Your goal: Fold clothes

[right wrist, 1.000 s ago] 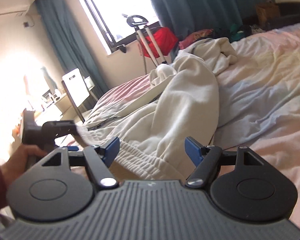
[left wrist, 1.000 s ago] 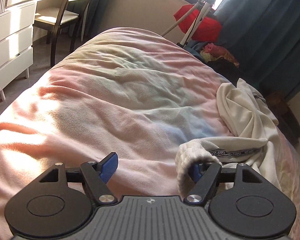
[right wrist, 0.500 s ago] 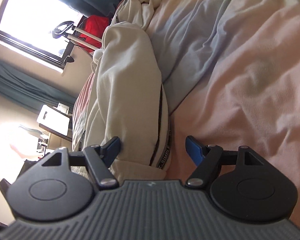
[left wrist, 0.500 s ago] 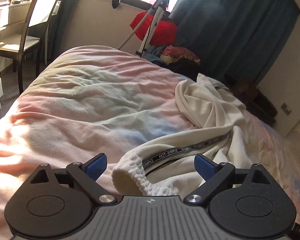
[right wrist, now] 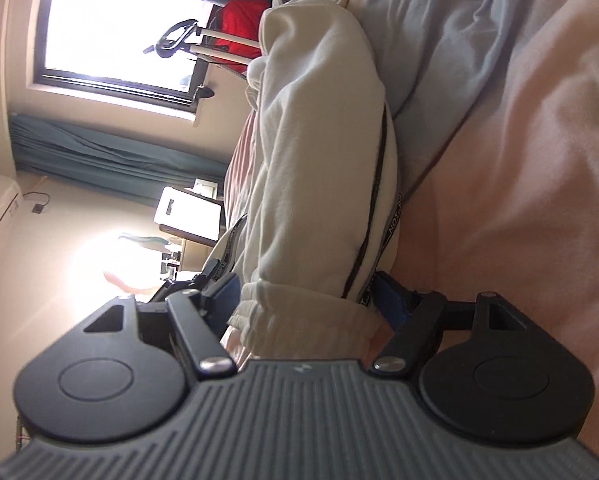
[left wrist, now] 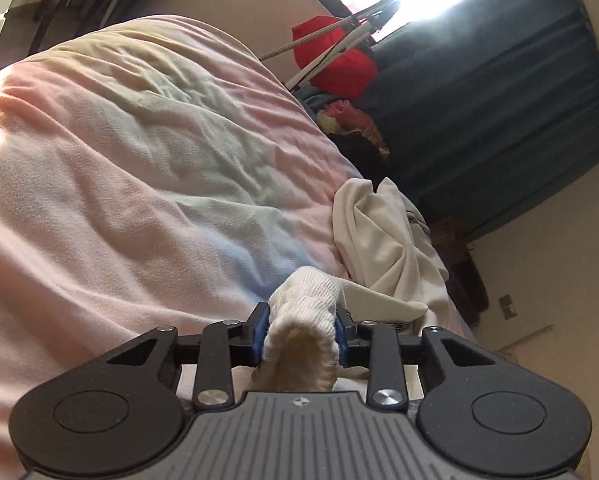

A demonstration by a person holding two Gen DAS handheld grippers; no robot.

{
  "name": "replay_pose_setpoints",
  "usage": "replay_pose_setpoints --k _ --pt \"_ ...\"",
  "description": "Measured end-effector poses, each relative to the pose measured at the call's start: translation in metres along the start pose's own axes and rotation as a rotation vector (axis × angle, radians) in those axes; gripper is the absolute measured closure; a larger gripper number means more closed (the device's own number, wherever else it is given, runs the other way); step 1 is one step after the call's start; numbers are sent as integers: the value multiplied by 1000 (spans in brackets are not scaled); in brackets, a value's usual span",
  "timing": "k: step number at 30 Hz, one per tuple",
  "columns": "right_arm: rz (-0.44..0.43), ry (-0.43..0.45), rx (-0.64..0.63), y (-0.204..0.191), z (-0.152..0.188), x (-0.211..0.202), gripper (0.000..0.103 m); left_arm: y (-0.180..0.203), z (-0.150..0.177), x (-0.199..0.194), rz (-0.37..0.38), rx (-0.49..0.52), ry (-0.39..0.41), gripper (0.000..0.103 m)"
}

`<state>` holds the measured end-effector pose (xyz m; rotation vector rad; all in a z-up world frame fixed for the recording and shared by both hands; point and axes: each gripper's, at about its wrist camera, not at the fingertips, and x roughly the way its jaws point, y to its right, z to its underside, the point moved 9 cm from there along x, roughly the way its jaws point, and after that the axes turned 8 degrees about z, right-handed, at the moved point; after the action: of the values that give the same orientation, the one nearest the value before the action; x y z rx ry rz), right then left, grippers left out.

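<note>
Left gripper: jaws closing on the ribbed cuff of the cream garment, blue pads already pressed against both sides of the knit. A moment earlier stood wide, with the cuff lying loose between the fingers; now narrowed hard around it, so one end of the garment looks secured. Right gripper: jaws wide, straddling another gathered, elasticated end of the same garment, pads close at either side but no squeeze visible. Earlier viewed the garment from further back and more upright; now rolled over and brought low against the pink bedcover. Taken together: probably the pick-up step, with one end caught and the other lined up, ahead of lifting and spreading the piece flat.

Garment itself: bunched along the right side of the bed, a black printed tape running down one seam.

Hard to make out: whether sleeve or trouser leg, since most of the cloth is crumpled. Near edge of the cuffs cut off behind each gripper body. Far left of the right view washed out by glare.
</note>
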<state>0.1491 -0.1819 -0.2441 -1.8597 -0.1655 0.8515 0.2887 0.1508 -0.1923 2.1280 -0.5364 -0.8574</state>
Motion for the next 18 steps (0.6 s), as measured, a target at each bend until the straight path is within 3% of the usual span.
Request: replay_pose_setpoints --k 2,5,8,10,11,12,15,18 --pt "59 -4 -25 4 2 5 29 -3 7 5 -40 -11 -41 51" --pt "112 -5 6 18 1 11 37 -13 19 8 -101 -25 -97 46" --pt "107 17 20 18 -1 9 36 -16 26 11 -120 -3 -133 44" --pt "121 21 -16 16 0 11 36 -13 27 11 -130 31 -132 53" --pt "140 24 -41 16 1 13 40 -12 24 10 -147 49 -121 71" --pt "160 26 -56 16 2 14 48 -11 22 9 -163 66 -109 81" --pt "187 48 -88 7 7 15 60 -3 7 6 -160 64 -63 83" --pt "138 70 -109 -19 16 18 69 10 -21 1 -165 78 3 84"
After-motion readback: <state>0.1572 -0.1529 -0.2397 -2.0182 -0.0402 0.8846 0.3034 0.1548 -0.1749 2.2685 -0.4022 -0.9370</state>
